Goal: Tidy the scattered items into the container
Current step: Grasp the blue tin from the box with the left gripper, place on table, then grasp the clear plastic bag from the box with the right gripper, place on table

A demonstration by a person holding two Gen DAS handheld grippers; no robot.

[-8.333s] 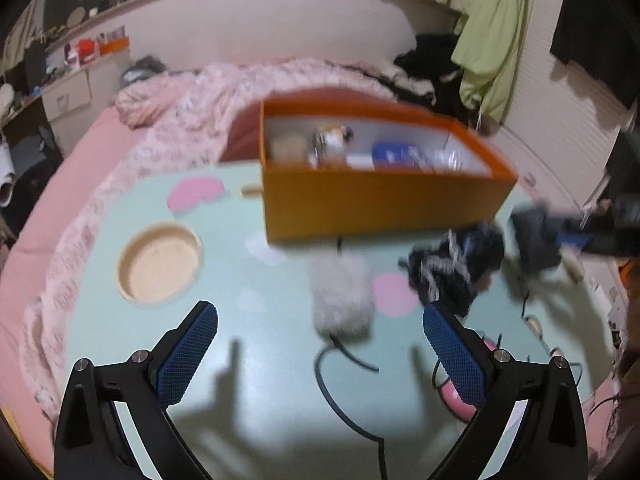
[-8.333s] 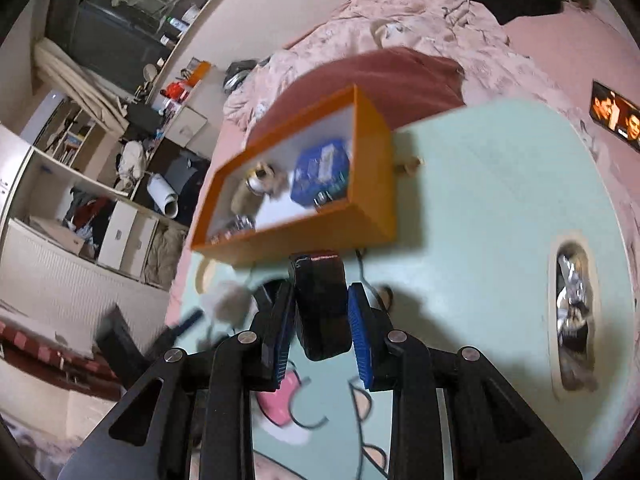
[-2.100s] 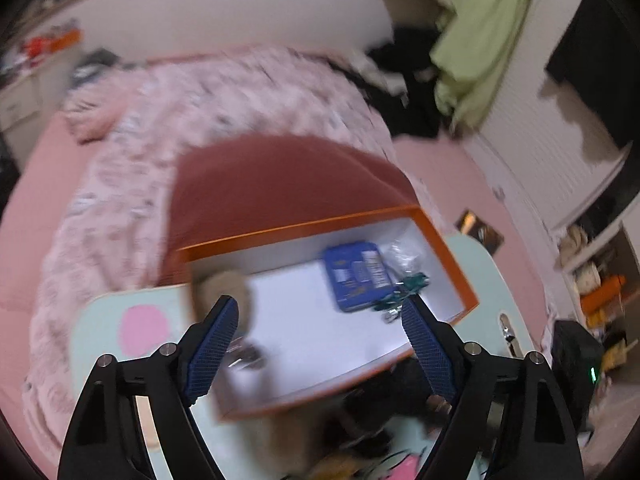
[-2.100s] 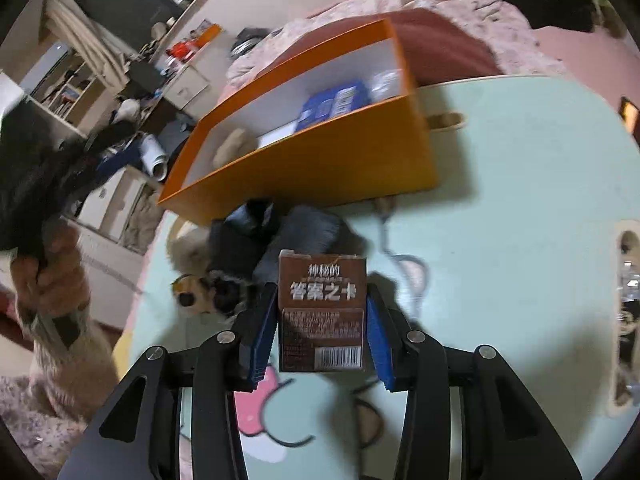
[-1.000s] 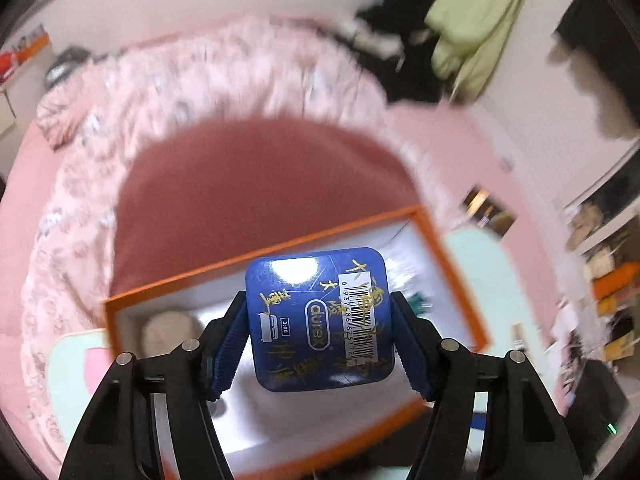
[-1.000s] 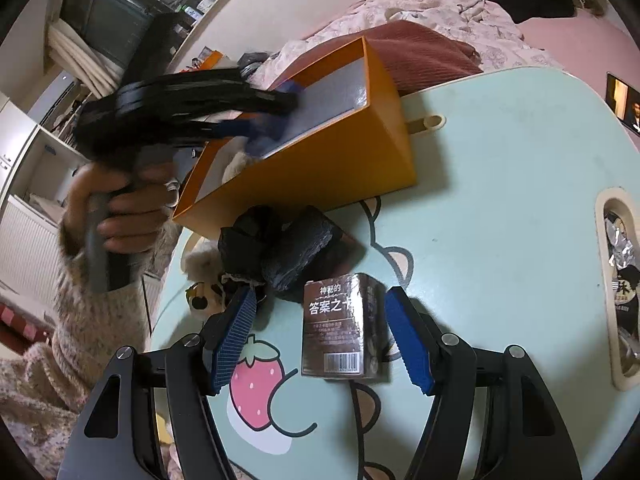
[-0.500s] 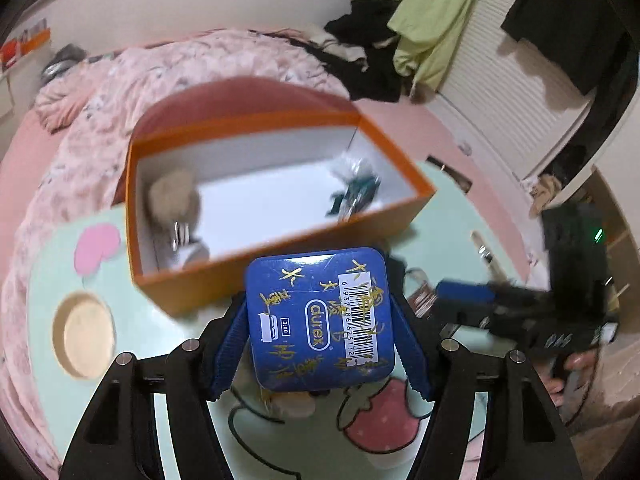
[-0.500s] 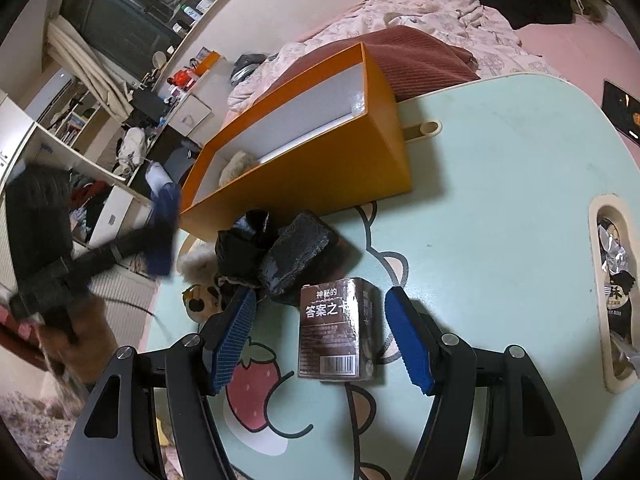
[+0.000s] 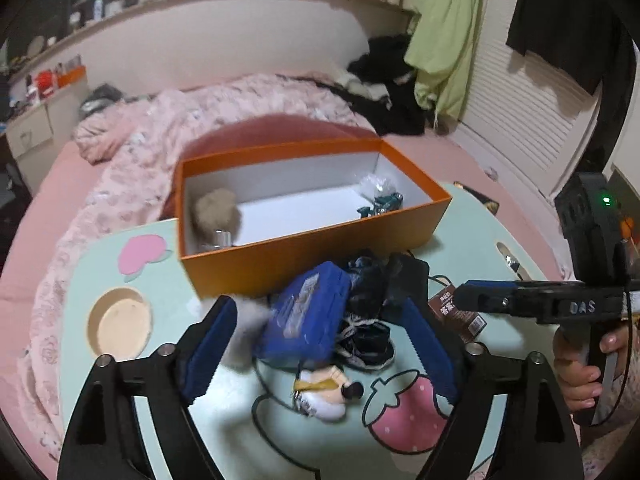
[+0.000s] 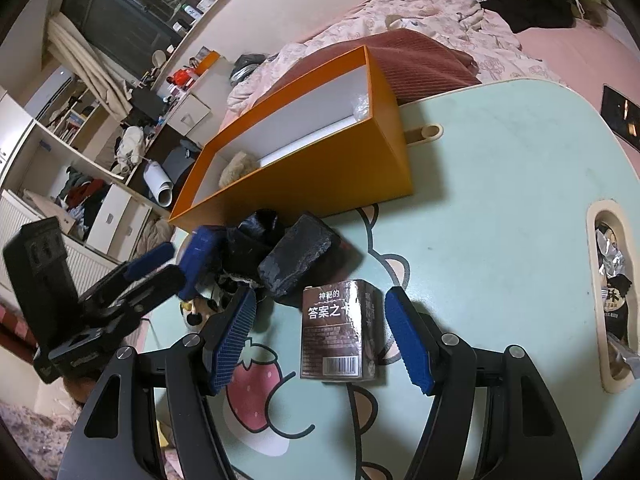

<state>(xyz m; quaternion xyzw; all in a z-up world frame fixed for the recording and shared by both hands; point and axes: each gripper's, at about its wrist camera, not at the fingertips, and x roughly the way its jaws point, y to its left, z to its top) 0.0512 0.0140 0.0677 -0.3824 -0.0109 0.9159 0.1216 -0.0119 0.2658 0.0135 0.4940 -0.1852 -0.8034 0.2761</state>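
The orange box (image 9: 312, 242) stands at the back of the mint table; it also shows in the right wrist view (image 10: 320, 172). It holds a beige fluffy ball (image 9: 216, 212) and small packets (image 9: 380, 196). My left gripper (image 9: 316, 344) is open; a blurred blue box (image 9: 308, 312) lies tilted between its fingers on a pile of dark items (image 9: 376, 292), in front of the orange box. My right gripper (image 10: 320, 336) is open around a brown card box (image 10: 340, 332) that stands on the table. The blue box shows there too (image 10: 200, 256).
A small plush toy (image 9: 324, 392) lies by the strawberry print. A round recess (image 9: 120, 326) is at the table's left, a slot with wrappers (image 10: 612, 292) at its right. A black block (image 10: 296, 258) lies in the pile. A pink bed lies behind.
My left gripper carried the blue box out of the orange box, lowered it over the pile and opened, letting it go. My right gripper stays open around the brown card box.
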